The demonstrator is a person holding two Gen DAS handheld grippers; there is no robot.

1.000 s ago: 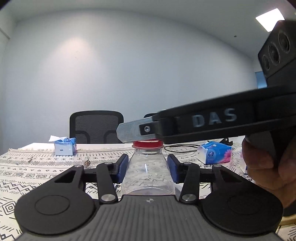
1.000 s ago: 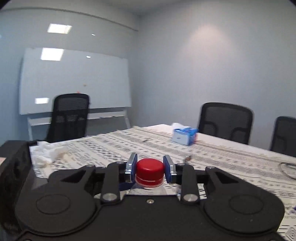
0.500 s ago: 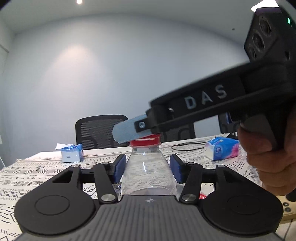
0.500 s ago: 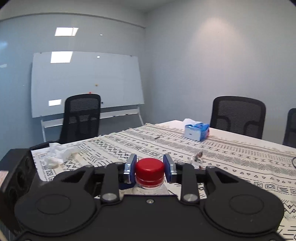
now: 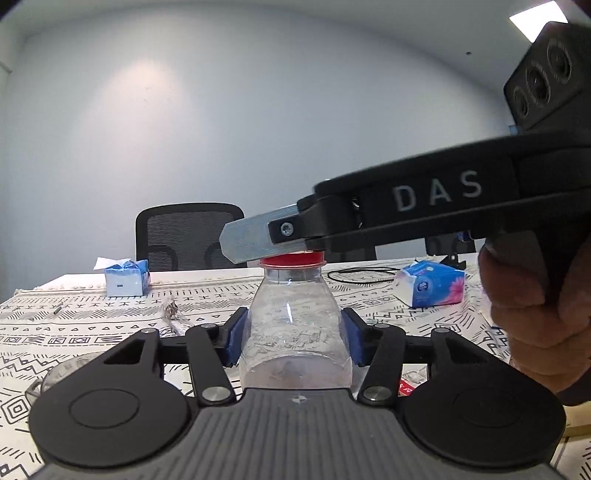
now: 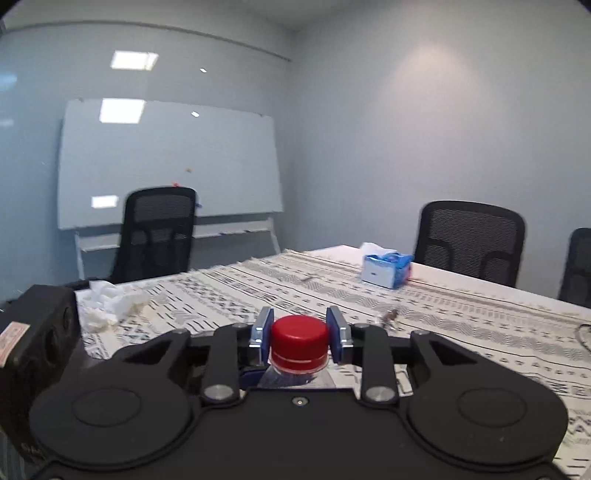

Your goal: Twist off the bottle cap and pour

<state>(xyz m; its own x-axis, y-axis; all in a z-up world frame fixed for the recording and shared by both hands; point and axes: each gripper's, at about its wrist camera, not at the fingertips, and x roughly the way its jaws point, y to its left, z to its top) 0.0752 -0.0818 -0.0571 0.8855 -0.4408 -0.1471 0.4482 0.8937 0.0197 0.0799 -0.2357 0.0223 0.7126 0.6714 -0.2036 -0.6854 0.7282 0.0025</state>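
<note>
Premises: an office meeting room. Evidence: a long table (image 6: 461, 314) under a patterned cloth at mid-frame, black mesh office chairs (image 6: 471, 240) along its far edges, a freestanding whiteboard (image 6: 166, 166) at left, plain pale walls, and recessed ceiling panel lights (image 5: 535, 18) at upper right.

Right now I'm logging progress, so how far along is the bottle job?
Done: the left gripper clamps the clear bottle upright, and the right gripper has closed on the red cap. In hand: unscrewing; the cap sits on the neck, and how loose it is can't be told. Left: lifting the cap off and pouring.
</note>
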